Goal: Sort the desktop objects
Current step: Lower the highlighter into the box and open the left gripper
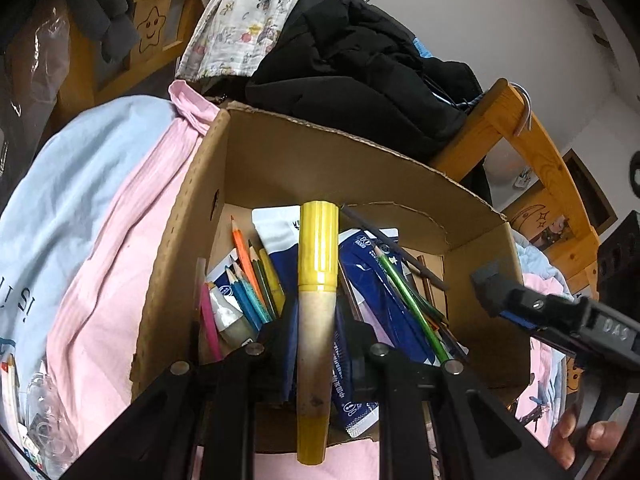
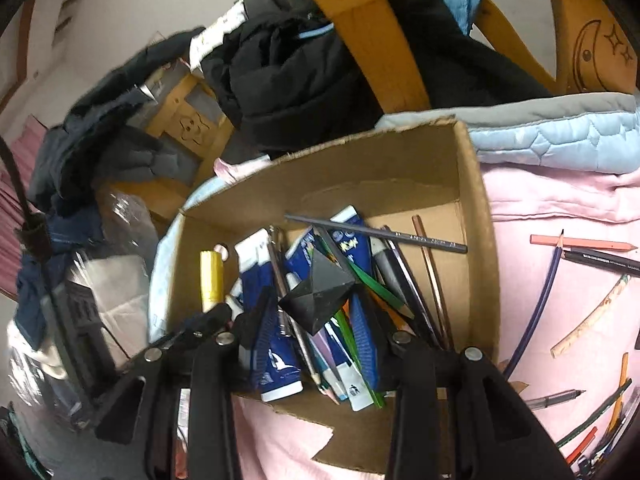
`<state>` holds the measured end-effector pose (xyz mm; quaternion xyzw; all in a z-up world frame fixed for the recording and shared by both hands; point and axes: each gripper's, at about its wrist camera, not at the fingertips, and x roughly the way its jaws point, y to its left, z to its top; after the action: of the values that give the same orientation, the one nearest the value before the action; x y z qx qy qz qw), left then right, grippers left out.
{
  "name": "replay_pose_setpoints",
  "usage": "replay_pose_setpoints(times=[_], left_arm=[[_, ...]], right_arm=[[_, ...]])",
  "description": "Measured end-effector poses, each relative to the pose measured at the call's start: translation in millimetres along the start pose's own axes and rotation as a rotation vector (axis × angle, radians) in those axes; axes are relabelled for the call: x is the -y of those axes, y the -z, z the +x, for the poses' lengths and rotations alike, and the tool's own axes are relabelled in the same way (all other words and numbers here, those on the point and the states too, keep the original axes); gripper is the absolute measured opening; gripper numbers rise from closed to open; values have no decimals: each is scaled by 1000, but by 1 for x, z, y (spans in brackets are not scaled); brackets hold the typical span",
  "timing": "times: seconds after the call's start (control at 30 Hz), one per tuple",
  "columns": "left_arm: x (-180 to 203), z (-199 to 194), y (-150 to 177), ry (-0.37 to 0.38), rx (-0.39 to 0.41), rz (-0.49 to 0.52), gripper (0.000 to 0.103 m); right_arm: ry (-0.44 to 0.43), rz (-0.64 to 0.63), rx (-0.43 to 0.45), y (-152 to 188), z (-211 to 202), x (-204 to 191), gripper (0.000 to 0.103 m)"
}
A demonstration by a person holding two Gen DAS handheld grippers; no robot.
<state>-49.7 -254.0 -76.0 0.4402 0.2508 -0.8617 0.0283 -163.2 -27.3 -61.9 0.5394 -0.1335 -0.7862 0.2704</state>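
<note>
The left tongs (image 1: pixel 316 332) are pinching a yellow marker (image 1: pixel 317 304) by its pale barrel, holding it above the open cardboard box (image 1: pixel 192 216) with the yellow cap pointing toward the box's far wall. The right tongs (image 2: pixel 316 300) are gripping a black pyramid-shaped block (image 2: pixel 318 294) and hanging over the same box (image 2: pixel 476 216), near its middle. Inside the box, coloured pencils (image 1: pixel 250 280) are lying along the left wall, blue packets (image 2: pixel 272 320) are covering the floor, and a dark pencil (image 2: pixel 376 234) is resting across the pile toward the far right corner. The box is sitting on a pink sheet (image 2: pixel 560 216). More loose pencils (image 2: pixel 580 246) are lying on the sheet beyond the box's right wall, well apart from it. In the left wrist view, a person's fingers (image 1: pixel 580 436) are curling around the right tool's handle at the lower right edge. A black jacket (image 1: pixel 360 68) is lying heaped behind the box's far wall.
</note>
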Motion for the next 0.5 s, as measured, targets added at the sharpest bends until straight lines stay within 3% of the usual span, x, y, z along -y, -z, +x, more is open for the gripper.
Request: replay_pose_setpoints(times=[0.17, 0.5], left_arm=[[0, 6, 1, 2, -29, -3, 18], [2, 19, 3, -74, -64, 35, 18]], right_arm=[[59, -8, -39, 4, 19, 4, 38], [180, -82, -96, 4, 39, -4, 38]])
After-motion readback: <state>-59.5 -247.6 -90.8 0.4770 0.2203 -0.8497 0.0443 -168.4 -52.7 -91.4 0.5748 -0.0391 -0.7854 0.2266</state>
